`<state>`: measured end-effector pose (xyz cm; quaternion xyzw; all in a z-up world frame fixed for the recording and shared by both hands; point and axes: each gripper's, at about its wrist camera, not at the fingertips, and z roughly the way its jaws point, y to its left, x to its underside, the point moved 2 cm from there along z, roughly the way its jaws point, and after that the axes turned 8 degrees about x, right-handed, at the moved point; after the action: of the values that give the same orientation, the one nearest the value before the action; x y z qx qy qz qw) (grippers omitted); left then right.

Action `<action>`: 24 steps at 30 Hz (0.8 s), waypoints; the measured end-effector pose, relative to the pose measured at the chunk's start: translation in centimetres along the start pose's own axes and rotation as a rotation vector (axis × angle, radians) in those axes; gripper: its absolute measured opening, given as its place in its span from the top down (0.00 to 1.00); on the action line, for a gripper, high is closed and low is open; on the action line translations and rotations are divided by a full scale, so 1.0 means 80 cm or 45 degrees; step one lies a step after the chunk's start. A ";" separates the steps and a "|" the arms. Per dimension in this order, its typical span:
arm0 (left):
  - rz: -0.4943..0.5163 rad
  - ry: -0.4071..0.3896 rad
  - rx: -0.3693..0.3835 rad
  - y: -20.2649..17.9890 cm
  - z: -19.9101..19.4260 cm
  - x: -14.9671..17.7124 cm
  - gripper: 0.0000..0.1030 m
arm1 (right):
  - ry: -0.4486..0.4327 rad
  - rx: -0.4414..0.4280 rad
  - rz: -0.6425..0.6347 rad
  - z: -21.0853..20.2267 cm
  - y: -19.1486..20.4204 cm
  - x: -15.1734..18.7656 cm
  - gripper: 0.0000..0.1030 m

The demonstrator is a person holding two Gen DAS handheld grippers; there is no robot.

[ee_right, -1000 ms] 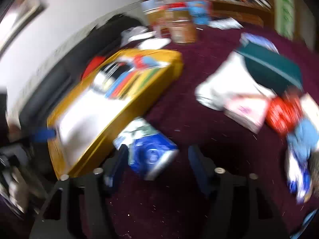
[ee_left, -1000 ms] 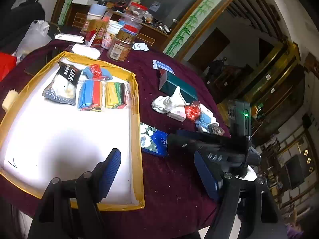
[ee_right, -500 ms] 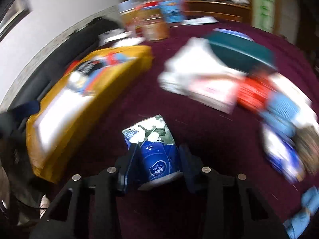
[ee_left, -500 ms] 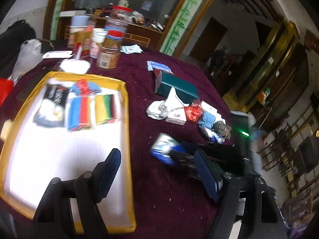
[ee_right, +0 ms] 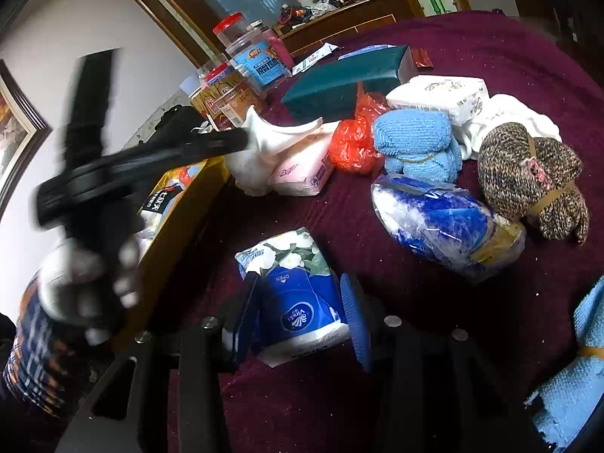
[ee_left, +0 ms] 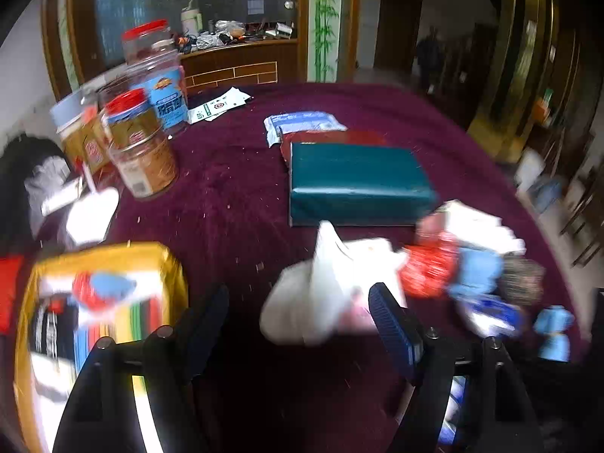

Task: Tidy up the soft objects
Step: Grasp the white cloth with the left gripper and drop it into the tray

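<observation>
The right tool was clenched on a blue tissue pack at the lower middle of the right wrist view, its blue pads pressed against both sides though the jaws were easing apart slightly. The pack lay on the maroon surface, just right of the yellow tray. Above and to the right sat a heap of soft things: a white bag, a pink pack, a red bag, a blue towel, a speckled knit bundle and a blue plastic roll.

The left tool stood released at the bottom of the left wrist view, nothing between its fingers, the blurred white bag just beyond them. A teal box lay at centre, jars at upper left.
</observation>
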<state>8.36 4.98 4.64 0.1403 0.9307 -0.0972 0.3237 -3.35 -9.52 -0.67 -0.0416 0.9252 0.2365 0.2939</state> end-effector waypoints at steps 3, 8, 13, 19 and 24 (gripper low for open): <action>0.028 0.099 -0.025 0.000 0.037 0.003 0.39 | 0.000 0.001 -0.004 -0.002 0.002 0.002 0.56; -0.050 0.095 0.072 0.010 0.011 0.012 0.86 | 0.026 0.006 -0.052 0.002 0.010 0.005 0.36; -0.103 -0.019 0.187 0.022 -0.067 0.029 0.86 | 0.018 0.006 -0.067 0.001 0.012 0.006 0.36; -0.182 -0.169 0.203 0.073 -0.176 0.075 0.86 | 0.044 0.194 -0.183 0.012 0.036 0.008 0.36; -0.283 -0.141 0.021 0.148 -0.202 0.122 0.86 | 0.074 0.370 -0.298 0.023 0.062 0.008 0.48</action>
<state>-4.44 22.42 9.94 0.0332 0.9203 -0.1478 0.3607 -3.97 -4.26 -0.35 -0.1127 0.9465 0.0632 0.2956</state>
